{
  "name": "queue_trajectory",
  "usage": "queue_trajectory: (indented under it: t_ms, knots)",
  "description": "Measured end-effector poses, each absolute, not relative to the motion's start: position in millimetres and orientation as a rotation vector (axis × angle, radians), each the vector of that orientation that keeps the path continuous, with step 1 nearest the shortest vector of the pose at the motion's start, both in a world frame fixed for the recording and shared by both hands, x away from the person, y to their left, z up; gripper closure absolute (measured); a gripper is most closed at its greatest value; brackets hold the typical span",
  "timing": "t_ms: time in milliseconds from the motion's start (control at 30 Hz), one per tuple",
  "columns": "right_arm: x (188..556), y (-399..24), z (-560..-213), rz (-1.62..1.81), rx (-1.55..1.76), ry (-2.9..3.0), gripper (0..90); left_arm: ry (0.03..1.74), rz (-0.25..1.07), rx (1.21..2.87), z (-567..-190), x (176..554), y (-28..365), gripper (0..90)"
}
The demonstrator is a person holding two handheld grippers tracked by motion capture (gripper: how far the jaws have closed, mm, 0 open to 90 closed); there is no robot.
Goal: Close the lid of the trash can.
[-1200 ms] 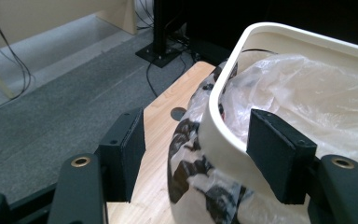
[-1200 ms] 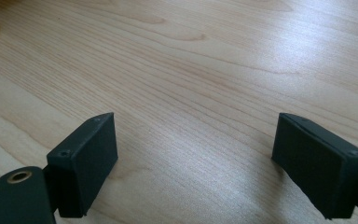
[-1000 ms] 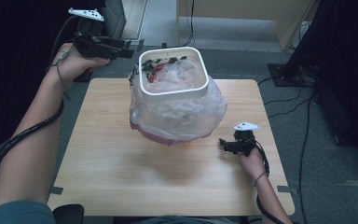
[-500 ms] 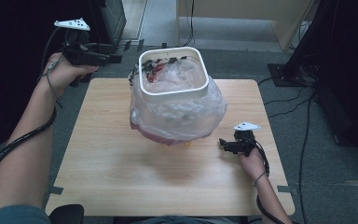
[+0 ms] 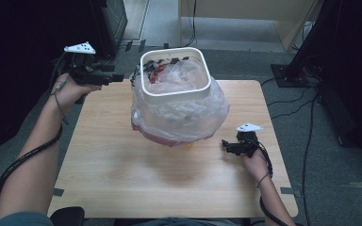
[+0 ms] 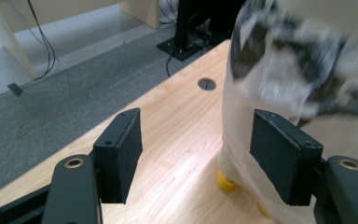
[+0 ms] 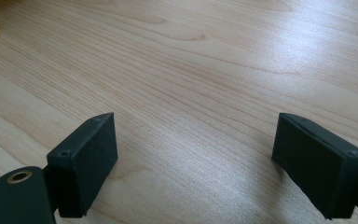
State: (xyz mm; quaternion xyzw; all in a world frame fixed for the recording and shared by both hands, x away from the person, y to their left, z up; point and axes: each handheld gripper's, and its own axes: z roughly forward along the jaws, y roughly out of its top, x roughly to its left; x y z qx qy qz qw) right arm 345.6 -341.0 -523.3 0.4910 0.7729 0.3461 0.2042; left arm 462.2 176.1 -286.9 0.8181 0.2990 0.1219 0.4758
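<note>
The white bin [image 5: 176, 73], wrapped in a clear bag [image 5: 179, 117], stands at the desk's [image 5: 122, 174] far middle. We see the left gripper [image 5: 118, 76] just left of the bin's rim, jaws spread, holding nothing. The right gripper [image 5: 225, 143] lies right of the bin's base, jaws wide over bare wood. The bin's contents are blurred.

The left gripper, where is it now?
In the high view, the left gripper is at the table's far left corner, jaws open, beside the bag-lined bin.
</note>
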Motion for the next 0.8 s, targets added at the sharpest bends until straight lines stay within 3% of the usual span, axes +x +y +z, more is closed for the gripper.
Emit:
queue_trajectory:
  t_ms: [800]
  knots:
    - [345.6,-340.9,-523.3,0.966,1.371,2.155,13.6,0.774,0.247,1.990,-432.7,433.4,166.2,33.8]
